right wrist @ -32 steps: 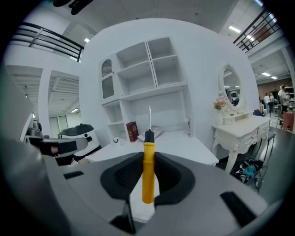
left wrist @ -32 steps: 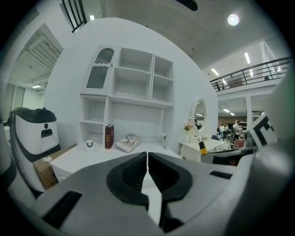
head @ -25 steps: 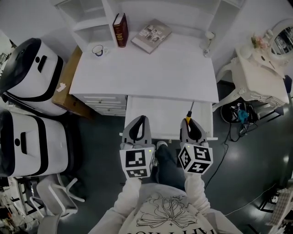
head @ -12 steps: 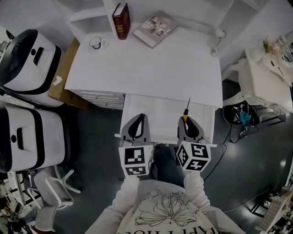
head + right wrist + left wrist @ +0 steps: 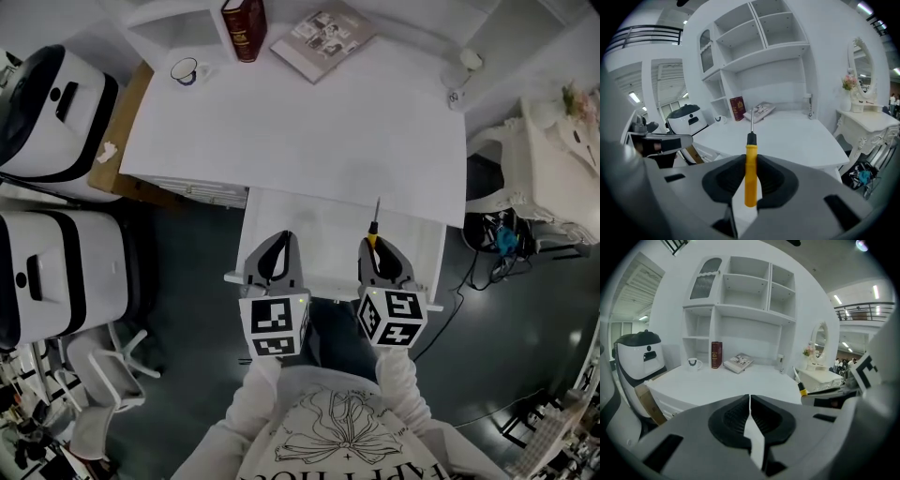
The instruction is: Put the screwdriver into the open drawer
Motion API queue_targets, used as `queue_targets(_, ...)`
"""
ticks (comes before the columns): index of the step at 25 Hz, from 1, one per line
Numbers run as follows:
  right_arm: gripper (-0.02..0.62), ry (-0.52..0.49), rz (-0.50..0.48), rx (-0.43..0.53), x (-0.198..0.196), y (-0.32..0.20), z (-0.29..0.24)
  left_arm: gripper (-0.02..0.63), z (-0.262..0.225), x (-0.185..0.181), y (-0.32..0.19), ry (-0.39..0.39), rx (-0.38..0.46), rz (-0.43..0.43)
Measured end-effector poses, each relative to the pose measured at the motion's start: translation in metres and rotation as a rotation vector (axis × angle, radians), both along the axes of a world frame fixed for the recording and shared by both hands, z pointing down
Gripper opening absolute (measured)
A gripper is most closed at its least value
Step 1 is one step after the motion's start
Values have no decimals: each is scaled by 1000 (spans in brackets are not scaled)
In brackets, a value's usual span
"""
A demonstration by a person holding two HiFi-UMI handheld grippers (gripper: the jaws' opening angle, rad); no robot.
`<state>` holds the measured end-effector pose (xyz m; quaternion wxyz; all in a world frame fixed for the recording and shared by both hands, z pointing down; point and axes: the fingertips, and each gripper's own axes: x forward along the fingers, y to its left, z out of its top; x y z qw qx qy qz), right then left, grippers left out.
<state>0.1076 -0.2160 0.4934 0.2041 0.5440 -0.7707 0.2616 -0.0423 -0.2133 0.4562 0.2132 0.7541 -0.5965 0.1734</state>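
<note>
screwdriver sits pinched between the ribbed black pads of the right gripper, its smooth yellow plastic handle clamped lengthwise along the jaws, with a short black collar and a thin, bright metal shaft sticking out ahead towards the desk. from the head view the screwdriver hangs over the right part of the open drawer, a shallow, flat-bottomed white tray pulled out from under the desk's front edge, and the shaft's tip reaches almost to that edge. the right gripper hangs at the drawer's near rim, grey-bodied, with a cube of black and white square markers at its back. the left gripper hovers just beside it over the drawer's left part, built the same way. in its own view the left gripper has its curved, ridged pads pressed together tip to tip with nothing between them. the desk is a broad, smooth, matt white slab with boxy white shelves rising at its back. near the back stands a dark red hardback book upright, with a thin, glossy magazine lying flat to its right and a small white mug with a dark rim to its left. pale fabric sleeves run from both grippers back to the person.
</note>
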Motion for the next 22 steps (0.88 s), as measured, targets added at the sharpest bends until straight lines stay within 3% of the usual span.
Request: queue_targets(22,71,68,-228,-227,-19,-7,118,11,93,4,-26,-19,-170,-24)
